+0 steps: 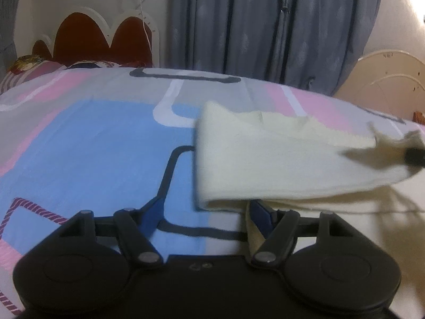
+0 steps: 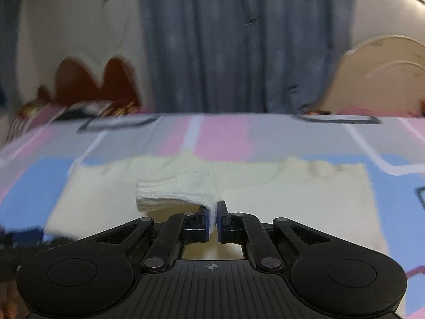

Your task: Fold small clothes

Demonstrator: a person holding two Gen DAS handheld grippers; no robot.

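A cream knit garment is spread flat on the patterned bedsheet, with its long side running left to right. A ribbed white cuff is pinched tight in the right gripper, whose pads are pressed together on it. The sleeve is pulled over the body of the garment, towards the left. The left gripper is held with its fingers apart, and nothing is clamped in it. The folded edge of the garment is seen just beside its right finger, so this hand is nearer to that edge.
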